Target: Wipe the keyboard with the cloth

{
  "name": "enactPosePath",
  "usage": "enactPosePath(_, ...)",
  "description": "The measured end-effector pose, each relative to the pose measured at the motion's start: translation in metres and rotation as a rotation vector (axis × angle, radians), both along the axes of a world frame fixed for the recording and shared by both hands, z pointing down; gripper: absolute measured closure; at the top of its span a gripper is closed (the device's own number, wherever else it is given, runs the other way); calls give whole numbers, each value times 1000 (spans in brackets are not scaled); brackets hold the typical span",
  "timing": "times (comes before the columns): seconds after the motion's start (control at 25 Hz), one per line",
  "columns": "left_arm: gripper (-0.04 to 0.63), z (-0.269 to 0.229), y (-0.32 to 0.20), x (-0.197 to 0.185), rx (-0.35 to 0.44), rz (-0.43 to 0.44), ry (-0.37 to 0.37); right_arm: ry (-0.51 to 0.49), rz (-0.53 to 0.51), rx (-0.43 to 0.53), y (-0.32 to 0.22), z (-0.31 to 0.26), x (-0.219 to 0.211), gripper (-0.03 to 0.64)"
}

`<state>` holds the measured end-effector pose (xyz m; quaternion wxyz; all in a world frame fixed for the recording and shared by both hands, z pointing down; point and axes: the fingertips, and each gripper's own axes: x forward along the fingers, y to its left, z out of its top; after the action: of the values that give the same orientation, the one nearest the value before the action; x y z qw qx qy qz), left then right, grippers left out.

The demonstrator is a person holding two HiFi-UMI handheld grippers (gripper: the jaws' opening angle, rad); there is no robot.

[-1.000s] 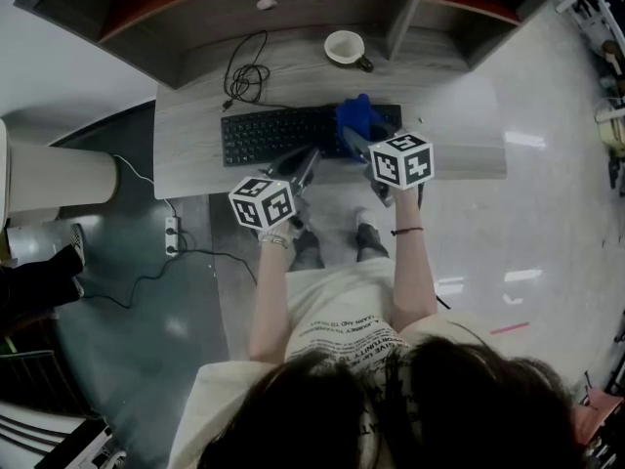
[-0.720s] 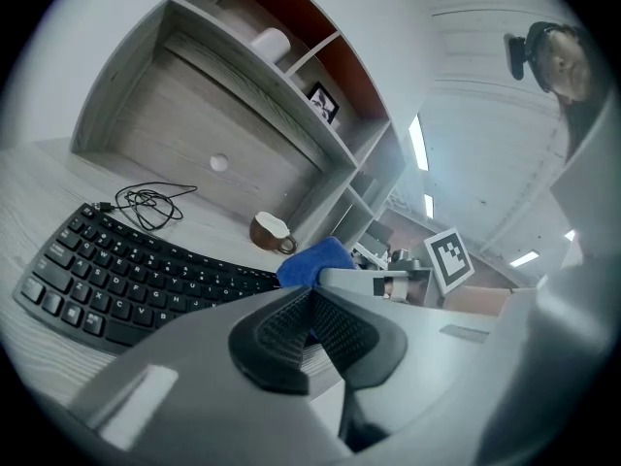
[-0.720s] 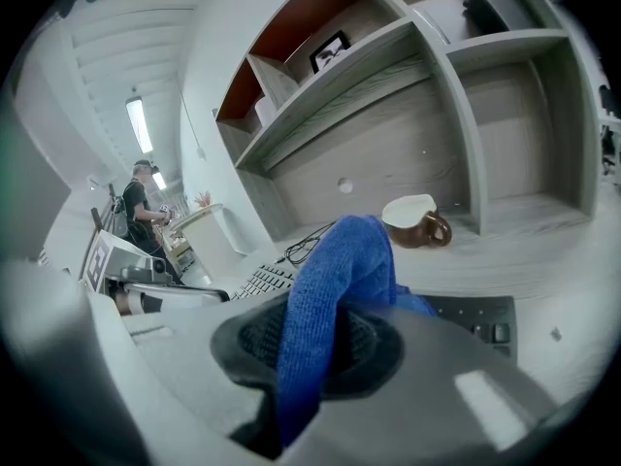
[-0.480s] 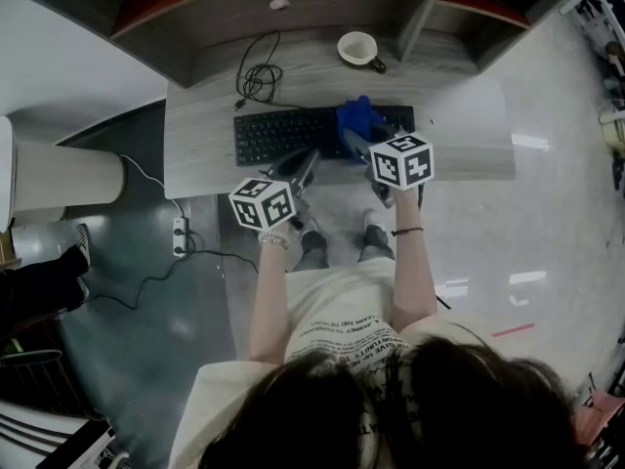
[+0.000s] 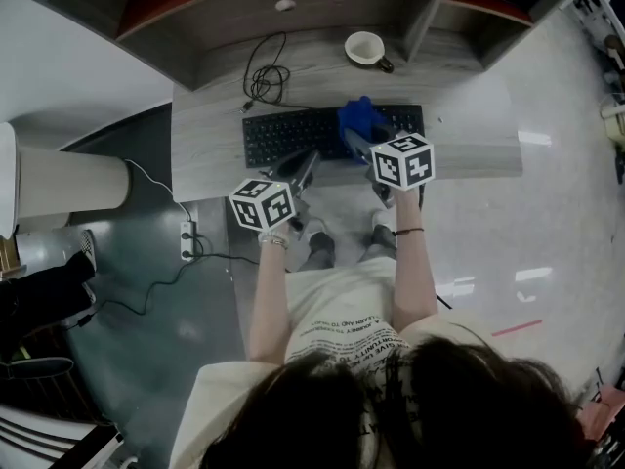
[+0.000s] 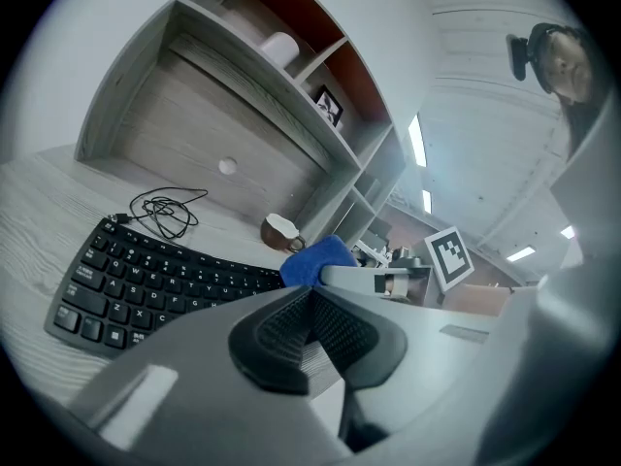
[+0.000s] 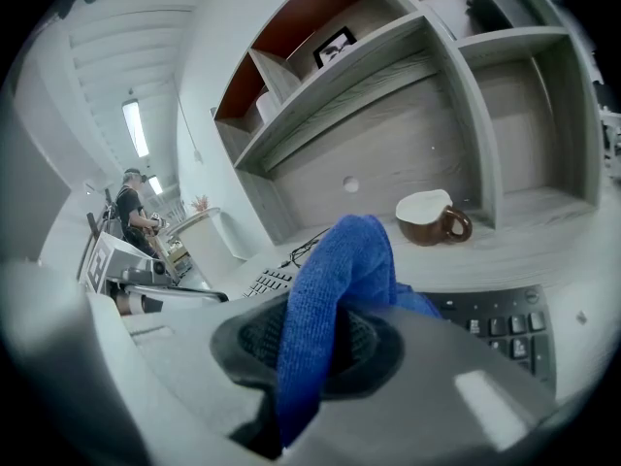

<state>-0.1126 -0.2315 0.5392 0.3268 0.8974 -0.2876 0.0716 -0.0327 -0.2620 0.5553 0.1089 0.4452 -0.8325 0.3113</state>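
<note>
The right hand-held gripper [image 7: 309,362] is clamped on the blue cloth [image 7: 335,270], which stands up between its jaws and droops forward onto the right half of the black keyboard [image 5: 293,133]. The left hand-held gripper [image 6: 312,330] has its jaws closed together with nothing between them and is held just above the near edge of the keyboard, left of the cloth. The keyboard lies on the grey tabletop [image 5: 469,115], with a coiled cable [image 5: 266,78] and a brown mug [image 5: 366,49] behind it.
</note>
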Motion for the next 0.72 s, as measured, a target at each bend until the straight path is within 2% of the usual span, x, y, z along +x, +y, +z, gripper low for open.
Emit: enactPosePath(0.72, 591, 6, -7, -30, 0, 40, -22, -8, 24, 3, -6, 5, -33, 558)
